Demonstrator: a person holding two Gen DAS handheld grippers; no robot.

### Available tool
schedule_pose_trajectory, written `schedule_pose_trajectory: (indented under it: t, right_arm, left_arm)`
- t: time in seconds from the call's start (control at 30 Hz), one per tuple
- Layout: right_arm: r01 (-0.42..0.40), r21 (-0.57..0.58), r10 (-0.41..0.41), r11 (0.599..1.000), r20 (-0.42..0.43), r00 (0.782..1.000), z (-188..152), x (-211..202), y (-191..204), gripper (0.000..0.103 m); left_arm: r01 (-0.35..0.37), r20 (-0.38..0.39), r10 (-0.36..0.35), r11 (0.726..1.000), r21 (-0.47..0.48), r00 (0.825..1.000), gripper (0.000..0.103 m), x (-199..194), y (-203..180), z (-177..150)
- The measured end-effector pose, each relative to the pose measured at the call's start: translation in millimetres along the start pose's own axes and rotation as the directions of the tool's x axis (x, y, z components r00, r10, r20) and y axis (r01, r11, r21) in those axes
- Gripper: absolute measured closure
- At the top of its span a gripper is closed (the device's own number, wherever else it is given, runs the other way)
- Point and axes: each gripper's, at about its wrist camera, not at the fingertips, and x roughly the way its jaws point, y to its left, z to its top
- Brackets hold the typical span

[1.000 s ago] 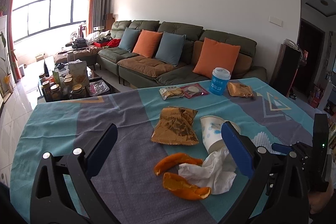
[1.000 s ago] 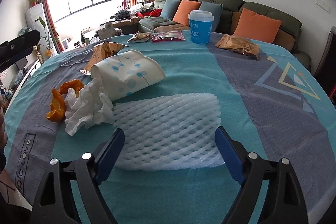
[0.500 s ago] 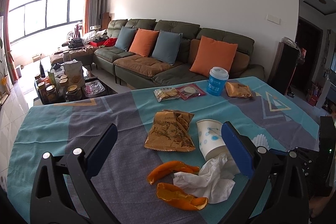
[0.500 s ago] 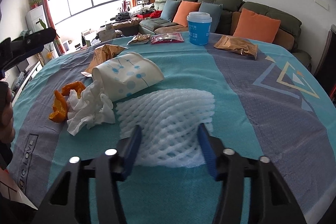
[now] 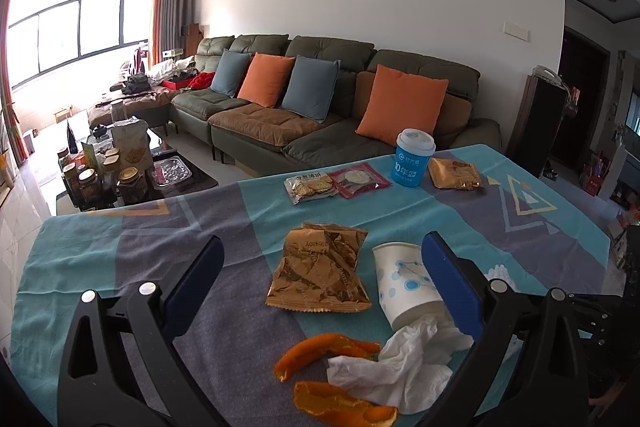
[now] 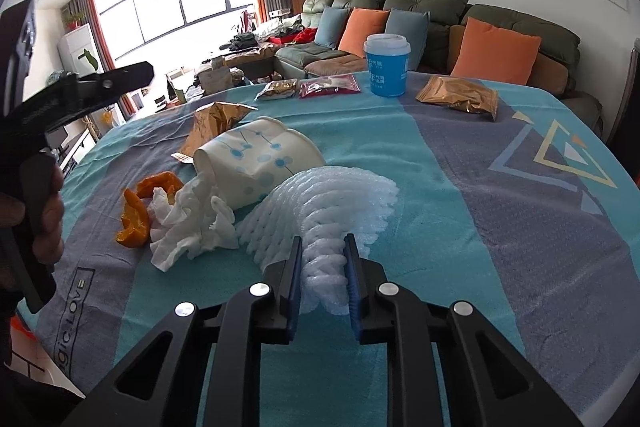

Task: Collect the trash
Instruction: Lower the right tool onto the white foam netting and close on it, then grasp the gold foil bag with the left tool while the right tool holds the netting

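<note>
Since a second ago my right hand-held gripper (image 6: pixel 321 251) has gone from spread wide around the white foam net (image 6: pixel 332 203) to clamped on it, and the flat net is now bunched into a fan between the blue pads (image 6: pixel 294 279). Its near end is pinched in the jaws while the rest fans out over the tabletop (image 6: pixel 500 235), whose cloth is teal and grey.

Just left of the net lies a tipped paper cup (image 6: pixel 256 163) with blue dots, its mouth towards me, and a crumpled white tissue (image 6: pixel 188 223) spills out at the opening. Orange peel (image 6: pixel 134 223) sits just beyond the tissue, touching it. Behind the cup I see a torn gold wrapper (image 5: pixel 320 279).

My left hand-held gripper (image 5: pixel 320 267) hangs released, jaws wide apart, above that wrapper and the cup, holding nothing.

Farther back on the tabletop stand a blue lidded cup (image 6: pixel 386 67), two small snack packets (image 6: pixel 308 87) beside it, and another gold packet (image 6: pixel 458 97) to the right. Past the tabletop is a green sofa (image 5: pixel 320 131) with orange and blue cushions.
</note>
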Motion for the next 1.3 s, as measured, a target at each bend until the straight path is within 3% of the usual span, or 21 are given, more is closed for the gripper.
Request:
schedule_pose_trajectory:
  t: [0.27,0.5,0.73,0.87,0.93,1.07,1.3]
  right_arm:
    - [0.008,0.015,-0.009,1.0,0.014,1.0,2.9,-5.6,-4.1,0.086]
    - [0.002,0.024,-0.002,1.0,0.018,1.0,2.8,-7.0,-6.2,0.085]
    - [-0.009,0.028,0.009,1.0,0.021,1.0,3.2,-7.4,-5.7,0.085]
    - [-0.01,0.033,0.009,0.999,0.025,1.0,1.9,-8.9,-7.3,0.085]
    - [-0.011,0.037,0.01,0.999,0.028,1.0,1.6,-10.5,-7.8,0.085]
    - [-0.015,0.043,0.014,0.999,0.037,0.999,1.7,-12.7,-9.7,0.085]
    - [-0.018,0.046,0.015,0.999,0.068,0.998,1.6,-23.3,-10.7,0.085]
  left_arm:
    - [-0.004,-0.068,0.005,1.0,0.015,0.998,0.006,42.4,-2.7,5.6]
    - [0.004,-0.215,-0.011,0.999,-0.033,0.977,0.006,85.6,10.1,3.0]
    - [0.013,-0.328,-0.022,0.999,-0.03,0.944,0.022,116.2,12.1,-0.2]
    - [0.011,-0.371,-0.015,1.0,-0.013,0.929,0.035,126.6,9.1,-3.4]
    - [0.011,-0.367,-0.016,1.0,-0.015,0.93,0.042,126.3,9.2,-2.6]
    - [0.034,-0.369,-0.042,0.999,-0.028,0.929,0.068,125.4,8.3,-0.3]
    - [0.035,-0.334,-0.048,0.998,-0.045,0.941,0.071,109.5,11.7,5.2]
